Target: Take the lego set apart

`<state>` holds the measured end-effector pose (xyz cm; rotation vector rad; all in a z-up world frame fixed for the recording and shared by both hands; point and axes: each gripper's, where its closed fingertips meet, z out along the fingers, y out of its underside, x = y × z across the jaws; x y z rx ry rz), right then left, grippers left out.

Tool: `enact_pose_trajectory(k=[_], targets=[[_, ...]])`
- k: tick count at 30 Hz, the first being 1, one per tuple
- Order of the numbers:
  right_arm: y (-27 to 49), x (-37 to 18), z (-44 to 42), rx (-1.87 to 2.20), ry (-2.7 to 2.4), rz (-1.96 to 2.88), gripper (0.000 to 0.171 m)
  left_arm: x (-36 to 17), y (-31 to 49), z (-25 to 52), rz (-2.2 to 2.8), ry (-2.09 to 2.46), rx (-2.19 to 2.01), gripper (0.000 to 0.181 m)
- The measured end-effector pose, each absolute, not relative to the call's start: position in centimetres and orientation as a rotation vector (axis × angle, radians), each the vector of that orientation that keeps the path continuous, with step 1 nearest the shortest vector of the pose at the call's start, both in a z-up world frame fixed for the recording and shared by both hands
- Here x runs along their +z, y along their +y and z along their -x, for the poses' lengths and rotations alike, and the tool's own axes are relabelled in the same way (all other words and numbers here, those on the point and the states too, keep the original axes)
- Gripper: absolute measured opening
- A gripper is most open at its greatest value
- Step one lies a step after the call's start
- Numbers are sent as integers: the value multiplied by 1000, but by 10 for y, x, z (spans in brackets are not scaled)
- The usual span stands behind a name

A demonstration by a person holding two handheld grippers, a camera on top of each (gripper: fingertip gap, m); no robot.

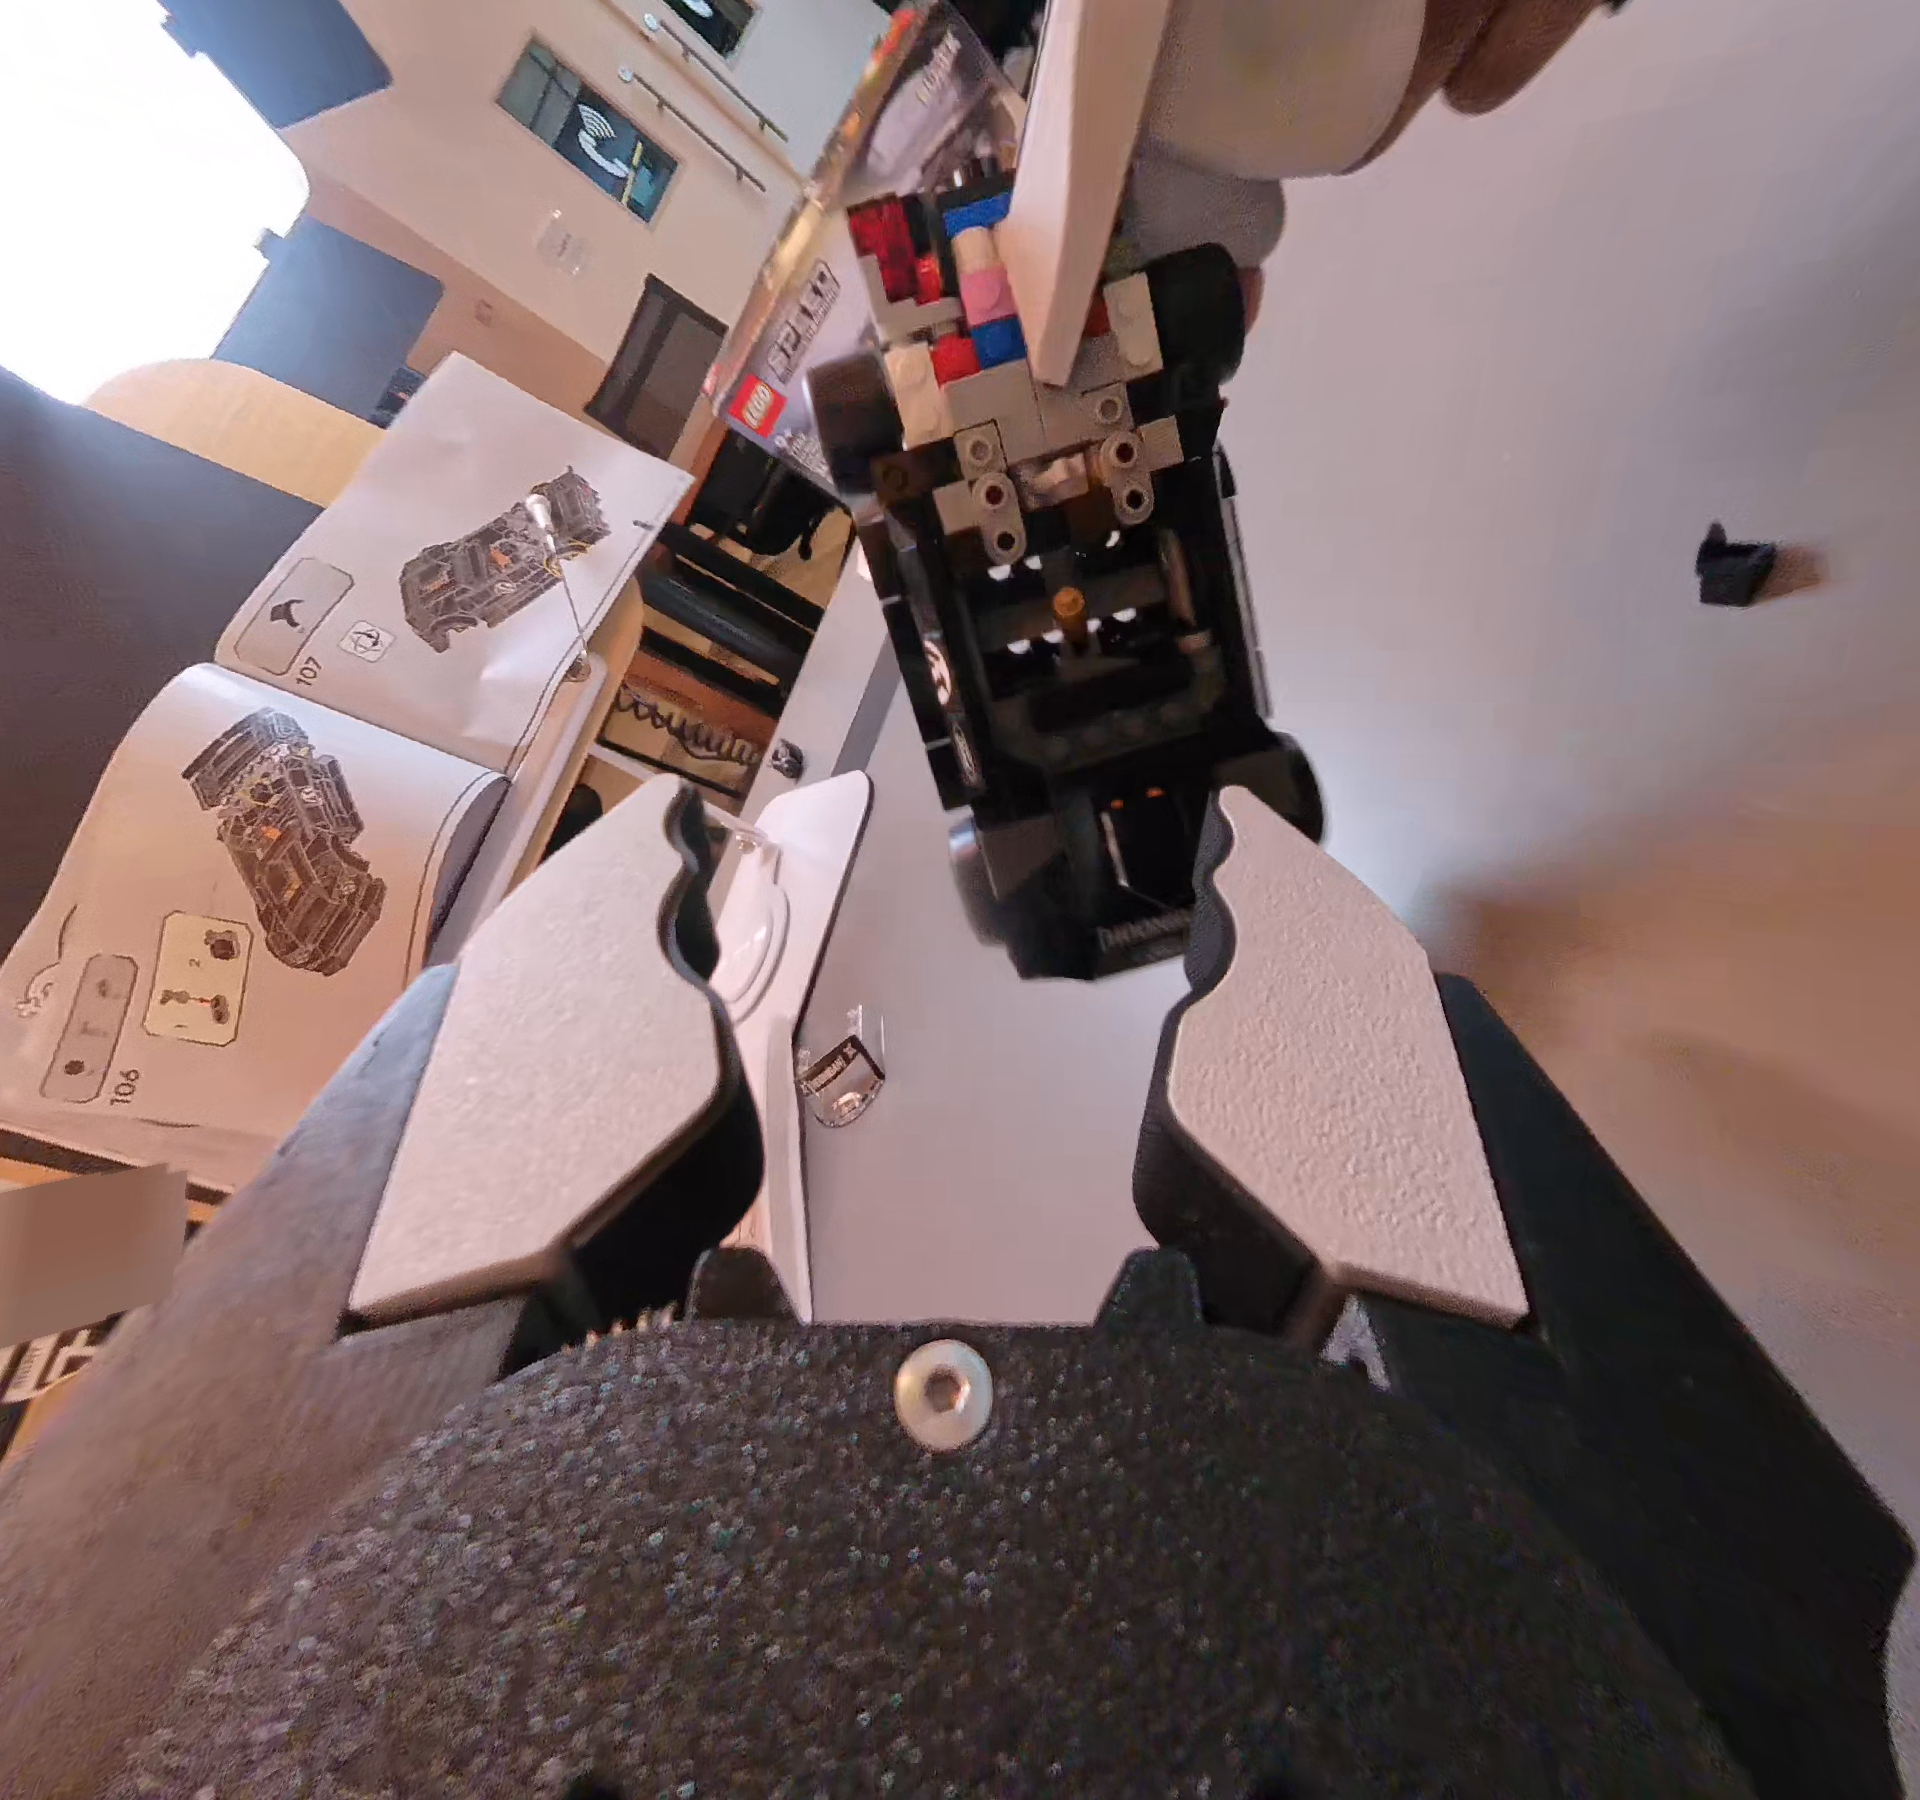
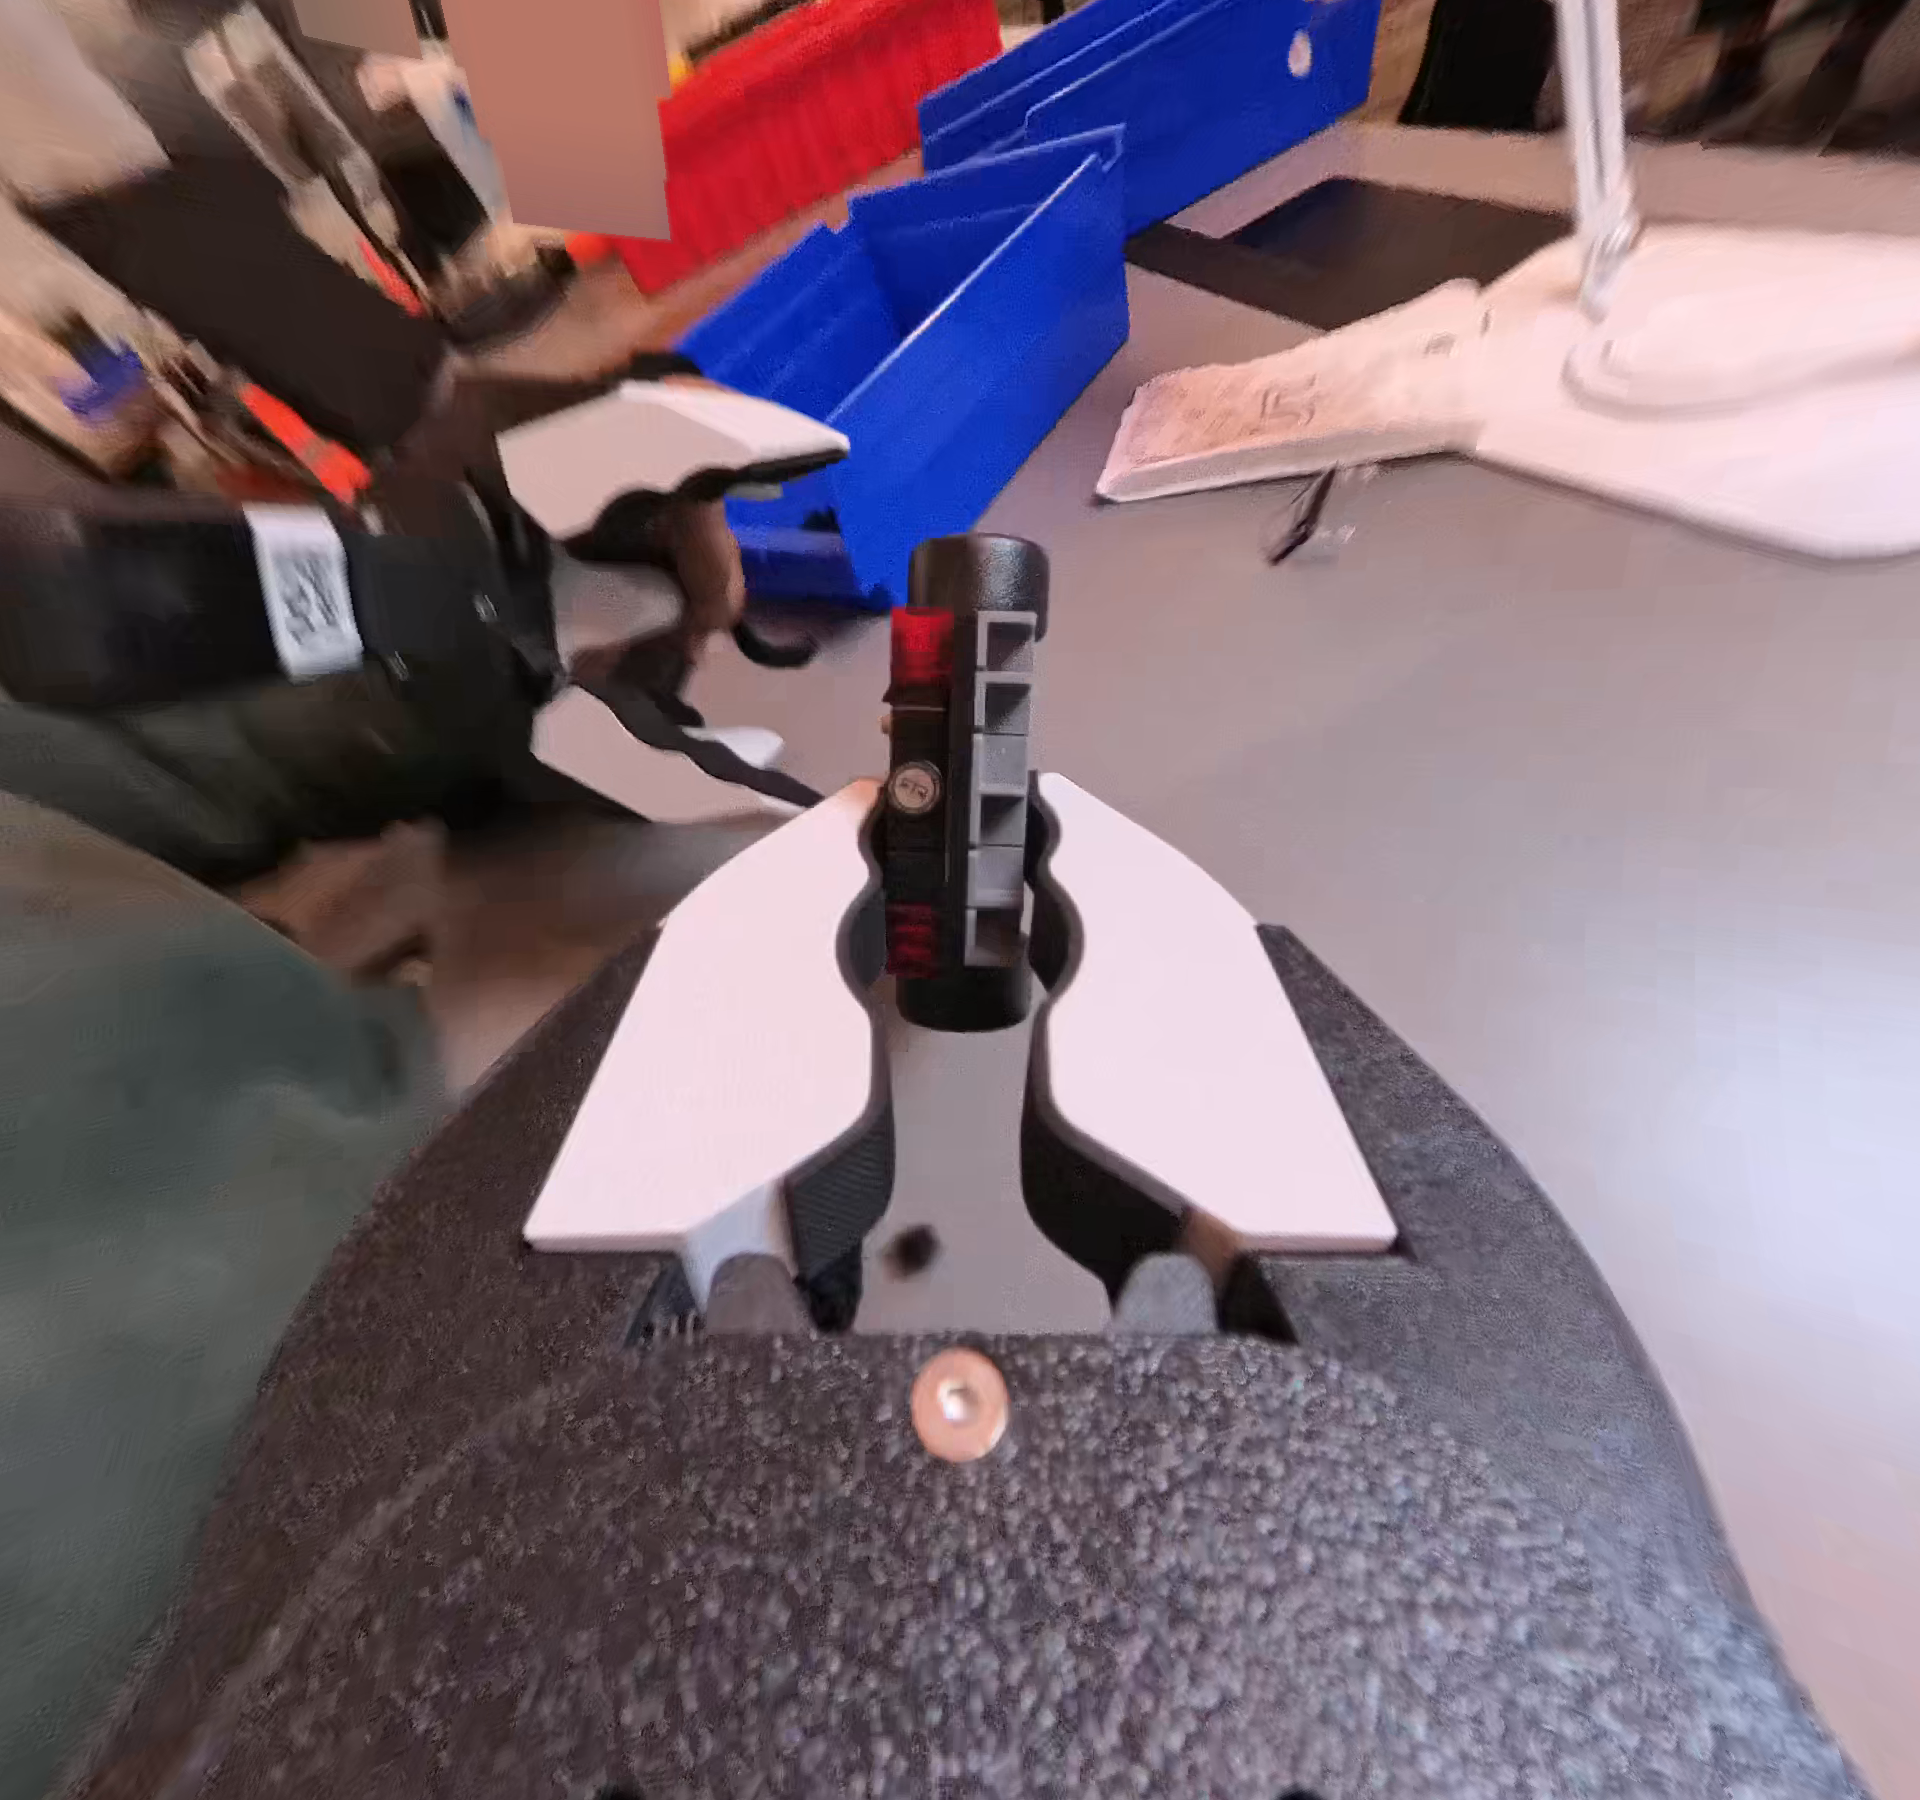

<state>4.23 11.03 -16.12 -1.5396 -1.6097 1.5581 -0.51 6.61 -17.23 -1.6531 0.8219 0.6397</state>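
Left gripper [image 1: 945, 877] spread wide just short of lego car [image 1: 1070, 628], long axis pointing away toward right gripper [image 2: 951, 805] pinching its far end.

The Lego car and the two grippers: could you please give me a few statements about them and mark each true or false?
1. The right gripper is shut on the Lego car. True.
2. The left gripper is clamped on the car. False: its jaws stand wide open, and the car's near end lies between its fingertips.
3. A small black piece lies alone on the table. True.
4. The storage bins behind the car are green. False: they are blue, with a red one further back.
5. An open instruction booklet shows in the left wrist view. True.
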Motion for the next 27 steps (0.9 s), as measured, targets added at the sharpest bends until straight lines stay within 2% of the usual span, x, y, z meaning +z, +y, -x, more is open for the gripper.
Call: enact_pose_trajectory(k=[4,13,19,21,23,27], targets=[[101,-176,-39,1827,-1352,1782,24,-194,68,-12,1770,811,474,101],[113,-198,-29,1943,-993,2034,23,-216,64,-44,2050,546,-114,103],[125,-206,-19,1974,-766,2094,23,-254,66,-25,2205,487,35,108],[122,-209,-16,1980,-762,2104,23,-264,68,-20,2223,467,51,103],[119,-211,-15,1981,-795,2105,23,-266,68,-15,2218,468,55,90],[116,-210,-17,1962,-851,2107,23,-261,70,-16,2222,462,-19,97]])
